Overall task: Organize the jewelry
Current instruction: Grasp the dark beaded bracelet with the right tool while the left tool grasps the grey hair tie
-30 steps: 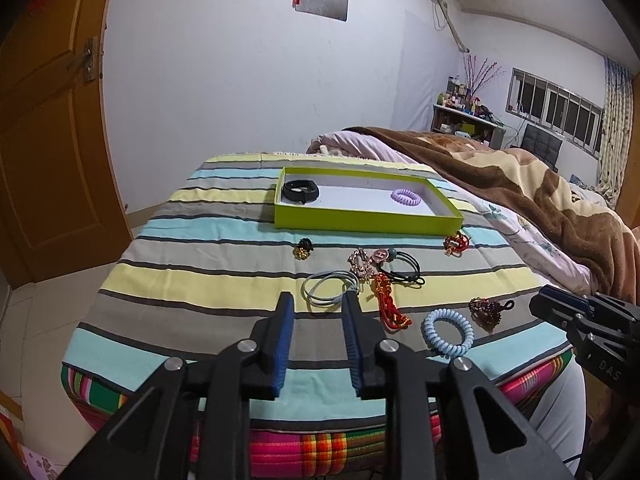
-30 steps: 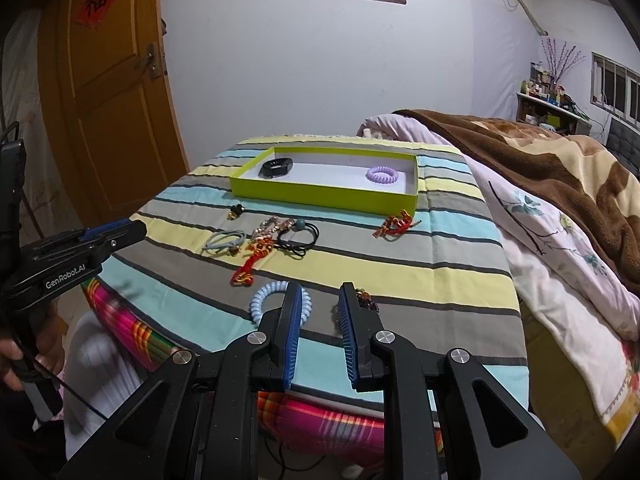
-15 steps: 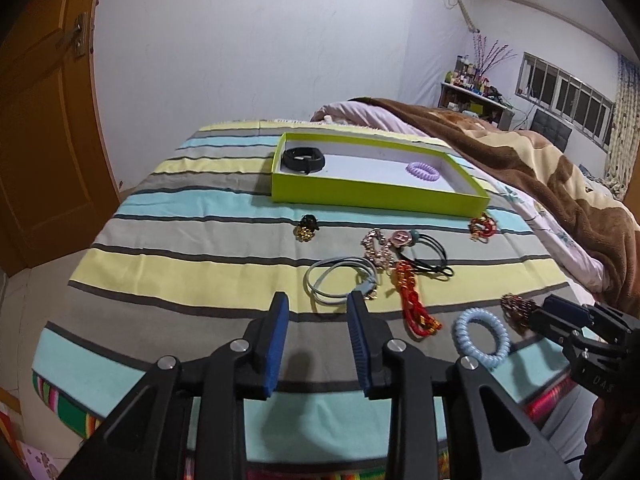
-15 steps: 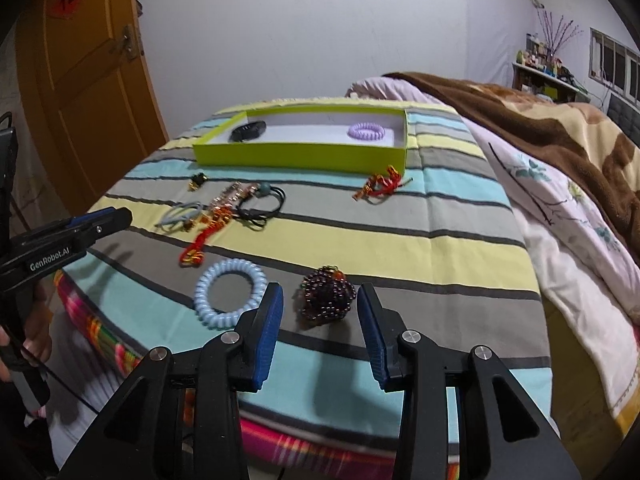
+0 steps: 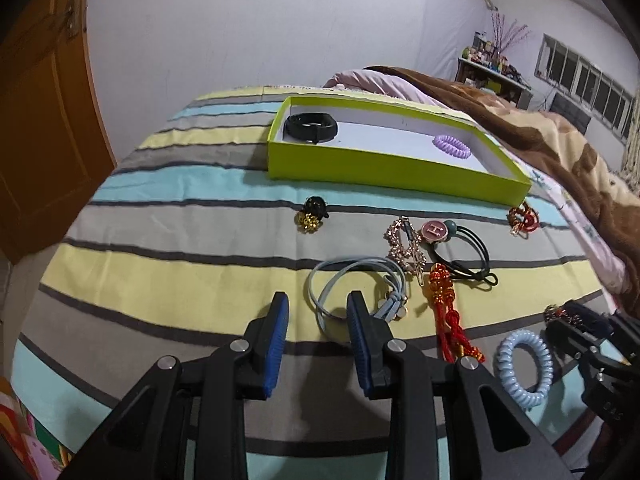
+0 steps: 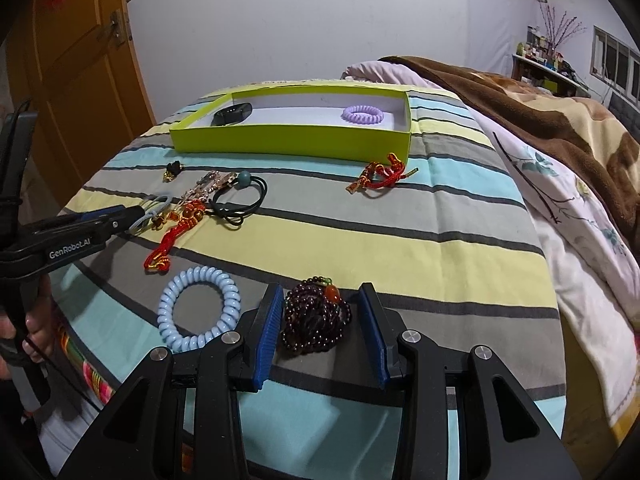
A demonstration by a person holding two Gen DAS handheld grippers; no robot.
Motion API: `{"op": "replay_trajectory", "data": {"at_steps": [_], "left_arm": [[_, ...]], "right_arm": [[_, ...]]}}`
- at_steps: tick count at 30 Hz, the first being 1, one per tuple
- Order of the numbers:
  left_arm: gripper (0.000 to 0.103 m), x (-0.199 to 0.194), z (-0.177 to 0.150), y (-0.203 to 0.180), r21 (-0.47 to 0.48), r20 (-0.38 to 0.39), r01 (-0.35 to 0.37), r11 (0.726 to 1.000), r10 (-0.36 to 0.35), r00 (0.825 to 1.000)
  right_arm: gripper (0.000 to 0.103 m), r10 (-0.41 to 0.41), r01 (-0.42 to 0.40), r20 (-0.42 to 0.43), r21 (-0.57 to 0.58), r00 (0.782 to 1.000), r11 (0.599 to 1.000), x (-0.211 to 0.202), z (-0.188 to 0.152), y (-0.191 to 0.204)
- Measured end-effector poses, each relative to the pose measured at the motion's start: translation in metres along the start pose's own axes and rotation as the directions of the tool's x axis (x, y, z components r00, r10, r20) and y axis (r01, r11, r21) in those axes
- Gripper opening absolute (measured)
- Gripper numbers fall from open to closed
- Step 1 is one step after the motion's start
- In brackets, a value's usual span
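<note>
My right fingers (image 6: pixel 370 324) stand wide on either side of the dark bead bracelet (image 6: pixel 316 316) and are drawing together; the bracelet lies between them on the striped cloth (image 6: pixel 420 216), not yet pinched, with a gap on each side. My left fingers (image 5: pixel 280 332) are also spread and easing inward — nothing is between the pads except cloth and the near edge of the grey-blue hair tie (image 5: pixel 352 284), which one fingertip partly covers.

My right gripper (image 6: pixel 318 322) points down at the bed's near edge. Just beside the bracelet lies the light blue coil hair tie (image 6: pixel 200 308). My left gripper (image 5: pixel 316 326) reaches in from the side in the right view, its tip over the grey-blue tie.

Further up the cloth lie a red knotted charm (image 5: pixel 448 312), a sparkly hair clip (image 5: pixel 406 246), a black hair tie with a round badge (image 5: pixel 460 252), a small black-and-gold piece (image 5: pixel 312 214), and another red knot (image 6: pixel 380 176) touching the front of the green box (image 6: pixel 288 140). Inside the box sit a black band (image 5: pixel 311 127) at one end and a purple coil tie (image 6: pixel 362 115) near the other — well apart from each other.
</note>
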State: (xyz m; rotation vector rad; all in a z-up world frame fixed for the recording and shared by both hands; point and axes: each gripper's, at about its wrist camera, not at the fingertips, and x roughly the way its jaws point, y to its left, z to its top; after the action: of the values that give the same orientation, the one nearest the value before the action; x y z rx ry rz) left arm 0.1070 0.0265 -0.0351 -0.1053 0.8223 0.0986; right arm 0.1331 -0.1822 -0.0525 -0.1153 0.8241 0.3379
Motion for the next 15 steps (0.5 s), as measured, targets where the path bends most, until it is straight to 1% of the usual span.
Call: {"op": "replay_trajectory", "data": {"at_steps": [1, 2, 3, 5, 8, 11, 15], "left_arm": [[0.025, 0.0000, -0.0007, -0.0025, 0.012, 0.003, -0.009, 1.000, 0.009, 1.000], [0.019, 0.0002, -0.0010, -0.0050, 0.025, 0.007, -0.013, 1.000, 0.013, 1.000], [0.016, 0.0001, -0.0011, -0.0074, 0.037, 0.010, -0.015, 0.999, 0.015, 1.000], [0.004, -0.0001, -0.0011, -0.0104, 0.053, 0.013, -0.017, 0.998, 0.016, 1.000], [0.003, 0.0001, -0.0007, -0.0119, 0.070, 0.020, -0.020, 0.997, 0.019, 1.000], [0.003, -0.0014, 0.0008, -0.0084, 0.059, 0.020, 0.003, 0.998, -0.004, 1.000], [0.003, -0.0078, 0.0041, -0.0050, 0.046, 0.042, 0.023, 0.999, -0.025, 0.999]], "right_arm": [[0.028, -0.018, 0.018, 0.003, -0.004, 1.000, 1.000, 0.0001, -0.0002, -0.0001], [0.025, -0.021, 0.021, 0.003, -0.001, 1.000, 1.000, 0.0001, -0.0002, -0.0011], [0.025, -0.019, 0.019, 0.004, 0.005, 1.000, 1.000, -0.0001, -0.0001, -0.0023], [0.024, -0.025, 0.025, 0.008, 0.004, 1.000, 1.000, -0.0004, -0.0005, -0.0024], [0.024, -0.024, 0.024, 0.009, 0.005, 1.000, 1.000, -0.0006, 0.0000, -0.0028], [0.024, -0.023, 0.023, 0.010, 0.009, 1.000, 1.000, -0.0023, 0.0009, -0.0037], [0.023, -0.024, 0.023, 0.026, 0.013, 0.999, 1.000, -0.0092, 0.0053, -0.0048]]}}
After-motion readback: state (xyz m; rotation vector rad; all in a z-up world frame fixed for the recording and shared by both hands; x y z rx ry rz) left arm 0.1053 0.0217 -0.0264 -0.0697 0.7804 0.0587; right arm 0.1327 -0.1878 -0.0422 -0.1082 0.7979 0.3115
